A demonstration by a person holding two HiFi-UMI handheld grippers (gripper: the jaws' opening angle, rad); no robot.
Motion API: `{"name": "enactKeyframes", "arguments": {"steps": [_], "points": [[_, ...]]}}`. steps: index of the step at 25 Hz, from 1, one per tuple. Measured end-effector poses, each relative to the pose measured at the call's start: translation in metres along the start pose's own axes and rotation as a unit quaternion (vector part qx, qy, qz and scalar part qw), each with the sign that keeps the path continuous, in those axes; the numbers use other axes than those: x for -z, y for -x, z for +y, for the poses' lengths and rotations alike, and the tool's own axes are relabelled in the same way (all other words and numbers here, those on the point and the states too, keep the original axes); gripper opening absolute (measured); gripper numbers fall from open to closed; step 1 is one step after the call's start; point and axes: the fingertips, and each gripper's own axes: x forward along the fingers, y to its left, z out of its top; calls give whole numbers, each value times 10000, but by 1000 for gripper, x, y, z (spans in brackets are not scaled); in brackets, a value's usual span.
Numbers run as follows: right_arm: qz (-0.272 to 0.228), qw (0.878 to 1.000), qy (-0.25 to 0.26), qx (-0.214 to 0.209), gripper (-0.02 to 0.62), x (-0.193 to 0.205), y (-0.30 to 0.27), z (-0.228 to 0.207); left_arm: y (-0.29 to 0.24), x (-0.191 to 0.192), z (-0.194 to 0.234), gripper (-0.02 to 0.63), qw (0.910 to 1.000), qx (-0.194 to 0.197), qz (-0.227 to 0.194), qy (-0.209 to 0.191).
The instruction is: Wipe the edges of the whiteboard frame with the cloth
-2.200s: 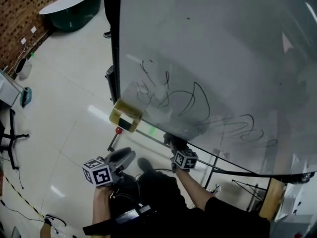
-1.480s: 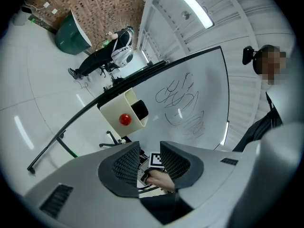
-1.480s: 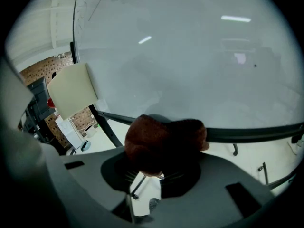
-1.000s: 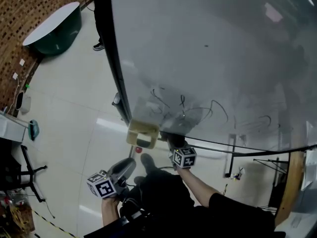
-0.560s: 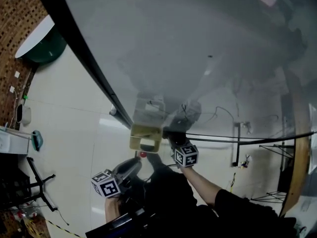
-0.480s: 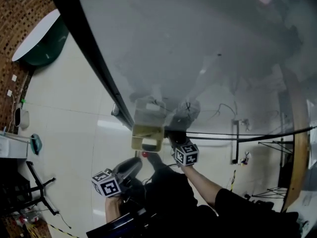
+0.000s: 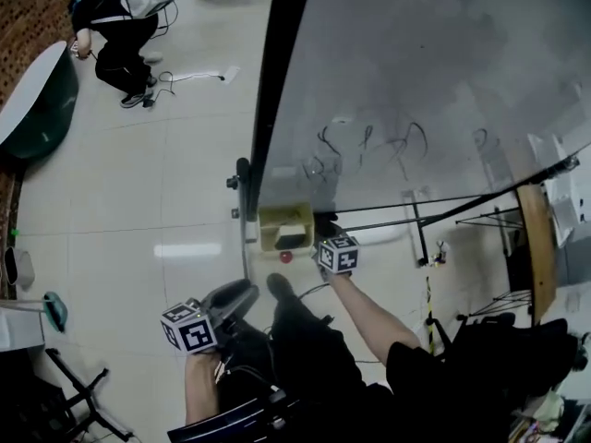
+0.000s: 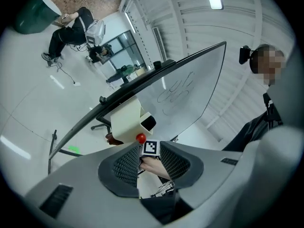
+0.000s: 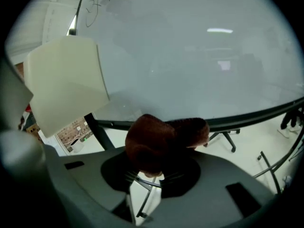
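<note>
The whiteboard (image 7: 406, 72) bears black scribbles inside a black frame (image 7: 273, 90). My right gripper (image 7: 326, 231) is shut on a dark brown cloth (image 9: 164, 144), bunched between its jaws. The cloth sits close to the bottom frame rail (image 9: 247, 118), beside a cream box (image 9: 66, 89) fixed at the board's lower left corner; contact is not clear. My left gripper (image 7: 233, 295) hangs low and away from the board. In the left gripper view my left gripper (image 8: 151, 161) is open and empty, and the right gripper's marker cube (image 8: 150, 147) shows through the gap.
A red knob (image 8: 140, 138) sits under the cream box (image 7: 284, 227). A person (image 7: 120, 12) crouches on the tiled floor at the far left, near a green tub (image 7: 37, 100). Stand legs and cables (image 7: 429, 293) lie under the board, and a wooden post (image 7: 534, 247) stands at right.
The head view has swung, so the board's left frame now runs upright. My right gripper still holds the cloth by the cream box at the bottom corner. My left gripper stays low.
</note>
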Motion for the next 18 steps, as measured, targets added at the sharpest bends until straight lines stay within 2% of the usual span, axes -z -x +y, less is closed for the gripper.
{"name": "enactKeyframes", "arguments": {"steps": [5, 14, 18], "points": [[-169, 9998, -97, -50, 103, -4, 1, 10, -2, 6, -8, 132, 9995, 148, 295, -26], [-922, 9922, -721, -436, 103, -9, 3, 20, -17, -2, -3, 132, 9984, -244, 515, -58], [-1107, 9885, -873, -547, 103, -12, -4, 28, -27, -1, -4, 132, 9977, -282, 613, -63]]}}
